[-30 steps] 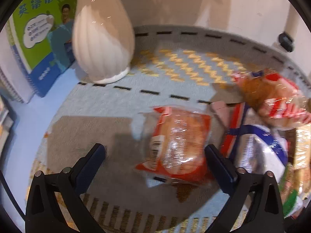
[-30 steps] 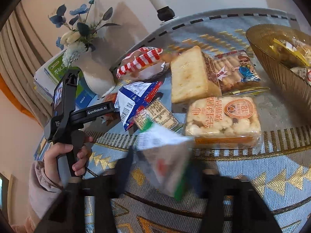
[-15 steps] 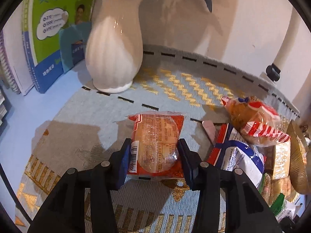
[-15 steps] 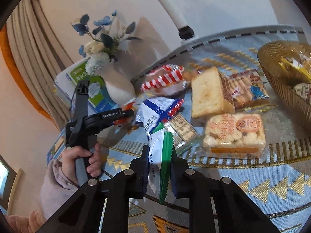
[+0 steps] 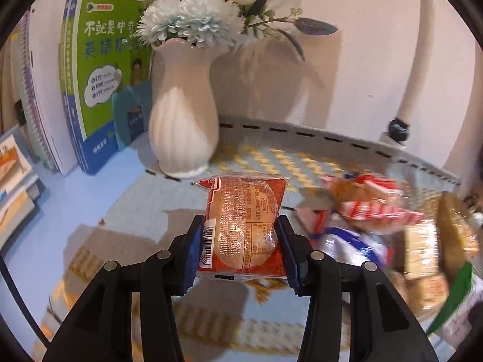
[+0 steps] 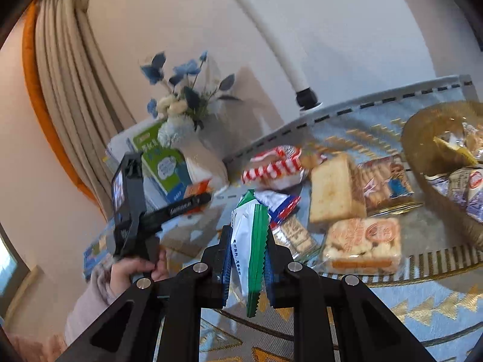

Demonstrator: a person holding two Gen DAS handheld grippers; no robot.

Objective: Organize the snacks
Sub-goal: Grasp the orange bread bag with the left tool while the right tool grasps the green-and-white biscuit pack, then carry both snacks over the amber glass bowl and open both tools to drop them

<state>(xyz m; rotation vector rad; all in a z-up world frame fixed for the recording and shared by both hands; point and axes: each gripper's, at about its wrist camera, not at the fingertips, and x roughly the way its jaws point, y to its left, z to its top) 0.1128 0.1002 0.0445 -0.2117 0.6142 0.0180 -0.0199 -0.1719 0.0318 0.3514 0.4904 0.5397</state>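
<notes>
Clamped between the blue pads of the left gripper [image 5: 240,242]: an orange-wrapped round bun packet [image 5: 245,226], upright, barcode edge against the left pad, lifted clear of the patterned blue tablecloth [image 5: 120,211]. Directly beyond at 12 o'clock, a cream ribbed vase [image 5: 182,120] of blue and white artificial flowers [image 5: 193,21]; at 10 o'clock, a green-and-blue book [image 5: 99,81] standing against the wall beside a spiral-bound stack. At 3 o'clock, blurred: a red-striped bread packet [image 5: 371,205], a blue-and-white wrapper [image 5: 353,247], further packets toward the edge.

Pressed tight on a white-and-green sachet [image 6: 249,241]: the right gripper [image 6: 249,259], serrated green seam hanging below the pads, packet standing on end between them. Spread over the cloth from 12 to 2 o'clock: the red-striped bread packet [image 6: 271,166], a blue-and-white wrapper [image 6: 277,202], a slab of sliced cake [image 6: 335,190], a cartoon-printed biscuit packet [image 6: 386,181], a boxed puffed-rice cake [image 6: 362,244]. At 2 o'clock, an amber glass bowl [image 6: 416,138] already holding several wrapped snacks. At 9 o'clock, a hand [image 6: 132,274] in a pale sleeve gripping the other tool's handle, orange packet visible at its tip. White lamp pole [image 6: 271,39] rising from the table's far edge.
</notes>
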